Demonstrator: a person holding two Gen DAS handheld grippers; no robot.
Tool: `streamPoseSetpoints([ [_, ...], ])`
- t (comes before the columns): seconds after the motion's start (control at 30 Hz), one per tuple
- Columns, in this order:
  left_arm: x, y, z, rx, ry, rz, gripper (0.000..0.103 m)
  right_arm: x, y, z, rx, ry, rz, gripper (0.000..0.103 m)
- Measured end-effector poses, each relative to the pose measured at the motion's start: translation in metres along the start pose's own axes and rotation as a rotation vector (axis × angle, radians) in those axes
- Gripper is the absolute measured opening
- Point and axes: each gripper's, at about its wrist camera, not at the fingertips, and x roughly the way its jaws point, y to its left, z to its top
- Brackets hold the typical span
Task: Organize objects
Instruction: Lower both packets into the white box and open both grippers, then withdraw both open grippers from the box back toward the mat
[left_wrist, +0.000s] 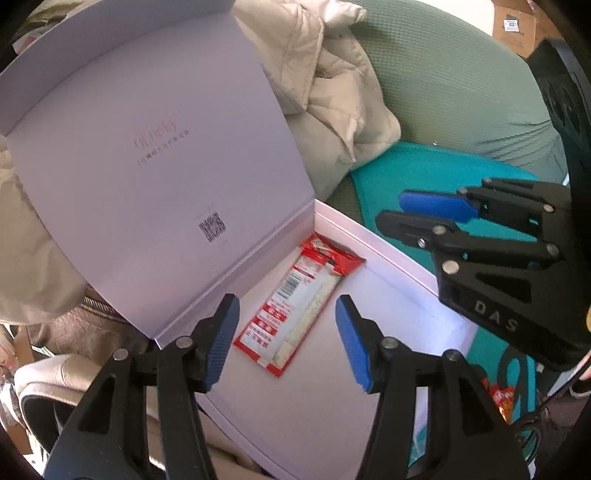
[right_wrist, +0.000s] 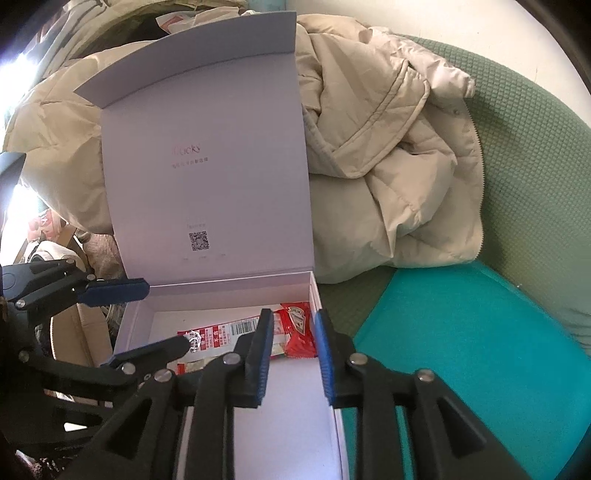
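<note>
Red and white, the snack packet (left_wrist: 295, 301) lay flat on the floor of the pale box (left_wrist: 399, 295), near the back wall by the hinge. I think it was put there because the box was where the loose things should go. The box lid (left_wrist: 147, 147) stood up and leaned on the puffy beige coat (left_wrist: 332, 92) behind it, so the box was open for me. The box sat on a teal cushion (right_wrist: 461, 332) on the green chair (right_wrist: 535, 166).

My left tongs (left_wrist: 286, 338) hung over the box with their blue pads apart. Nothing was between them, and the packet was below, not touched. My right tongs (right_wrist: 293, 356) were over the near right side of the box. Their pads were a little apart and held nothing. The packet lay under them, on the box floor.

I guessed the packet was done and safe inside. Another orange snack bag (left_wrist: 502, 400) peeked out low on the right, beside the box. I thought it might be the next thing to pick up, but I could not see it well.
</note>
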Motion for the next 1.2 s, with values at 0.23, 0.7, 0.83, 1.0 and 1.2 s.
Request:
streamPoseSetpoints([
  [0.23, -0.012, -0.002, -0.012, -0.009, 0.012, -0.063, 0.053, -0.012, 0.004, -0.001, 0.010, -0.008, -0.029, 0.027],
  [0.7, -0.062, 0.011, -0.043, -0.099, -0.103, 0.043, 0.053, -0.048, 0.034, -0.017, -0.037, -0.035, -0.045, 0.039],
  [0.83, -0.076, 0.012, -0.053, -0.127, -0.117, 0.050, 0.054, -0.067, 0.042, -0.023, -0.053, -0.061, -0.045, 0.057],
  [1.0, -0.093, 0.006, -0.069, -0.140, -0.138, 0.079, 0.058, -0.092, 0.051, -0.034, -0.067, -0.091, -0.054, 0.062],
  [1.2, -0.109, -0.004, -0.087, -0.158, -0.155, 0.094, 0.060, -0.112, 0.061, -0.051, -0.084, -0.095, -0.051, 0.064],
])
